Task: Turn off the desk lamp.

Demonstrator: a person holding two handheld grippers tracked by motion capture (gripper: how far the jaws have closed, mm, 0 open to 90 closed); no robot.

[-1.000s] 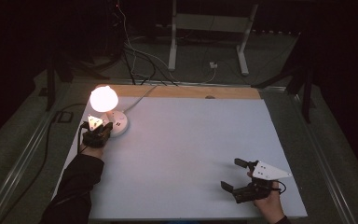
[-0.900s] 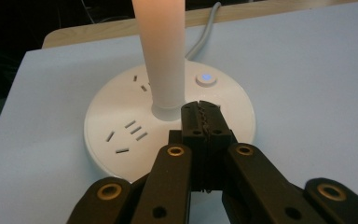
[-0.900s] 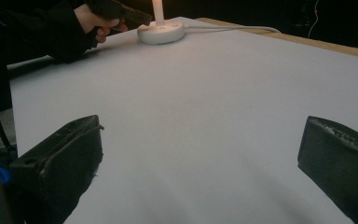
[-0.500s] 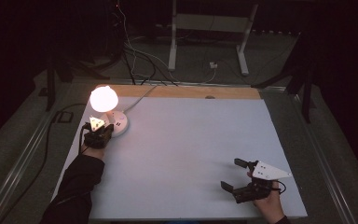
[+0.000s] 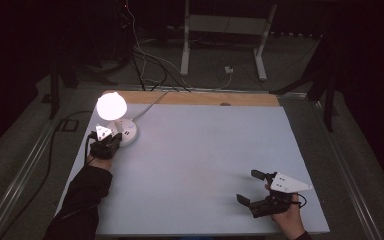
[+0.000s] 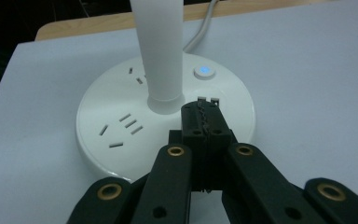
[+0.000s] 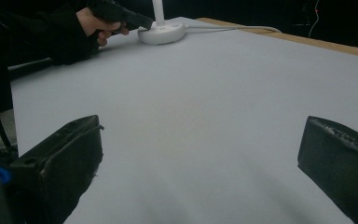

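The right gripper (image 5: 250, 189) rests at the near right of the white surface (image 5: 205, 165), fingers (image 7: 65, 158) spread wide with nothing between. Well apart, at the far left, the left gripper (image 6: 204, 122) has its fingers pressed together, tips on the round base (image 6: 121, 126) of the lit lamp (image 5: 111, 106), just beside its stem (image 6: 161, 51). A glowing button (image 6: 204, 71) sits just beyond, and a cable (image 5: 150, 102) runs off behind.
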